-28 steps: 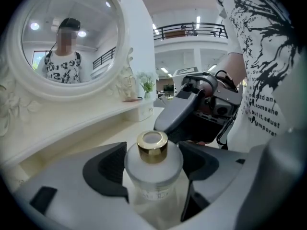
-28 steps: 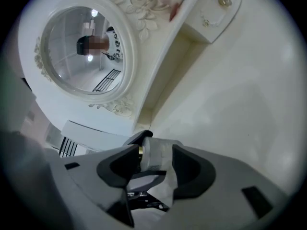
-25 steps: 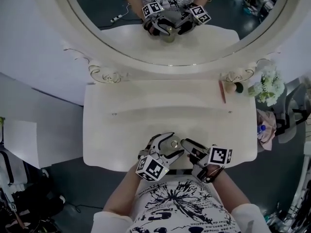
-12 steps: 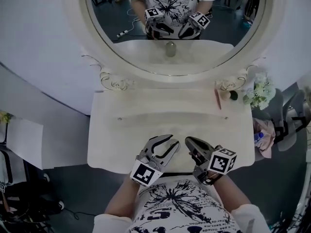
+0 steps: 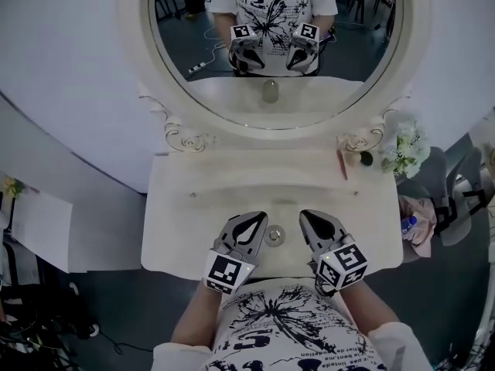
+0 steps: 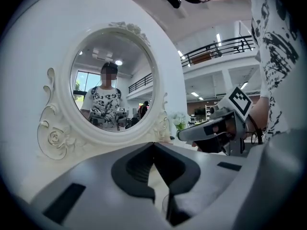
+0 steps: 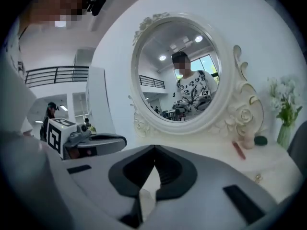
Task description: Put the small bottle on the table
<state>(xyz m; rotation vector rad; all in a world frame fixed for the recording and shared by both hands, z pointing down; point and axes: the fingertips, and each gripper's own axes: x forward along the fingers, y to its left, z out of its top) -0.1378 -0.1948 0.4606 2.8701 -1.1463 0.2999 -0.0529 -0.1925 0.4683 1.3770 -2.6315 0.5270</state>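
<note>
One small bottle (image 5: 274, 235) stands on the table (image 5: 186, 230) near the front edge, between the two grippers. It looks clear of both in the head view.

- Left gripper (image 5: 257, 218): jaws clenched tip to tip, nothing between the pads. Its own view shows only the tabletop through the gap behind the tips.
- Right gripper (image 5: 307, 215): same, closed and empty.

Step, my read: the placement looks done, with the bottle down and both grippers let go. What's left is the retreat. The bottle sits in a narrow lane between the jaw bodies, so pull each gripper straight back towards the person, with no sideways sweep. It's close to the edge and a nudge could tip it or knock it off.

Materials and shapes:
- Bottle: round from above, pale body, shiny cap or rim. Its reflection shows a short upright body with a muted greenish tint. Probably light and easy to knock over.
- Table: cream, smooth, satin finish, curved front, with a shallow raised step towards the back.
- Jaws: grey moulded plastic with dark ribbed pads and a diamond-shaped hollow behind the tips.
- Mirror (image 5: 271, 29): oval, in a white frame (image 5: 188, 138) with carved rose scrolls at the lower corners.
- Back right of the table: a slim pink stick (image 5: 341, 164), a small dark round object (image 5: 366, 158), and white flowers (image 5: 408, 150). All are well away from the bottle.
</note>
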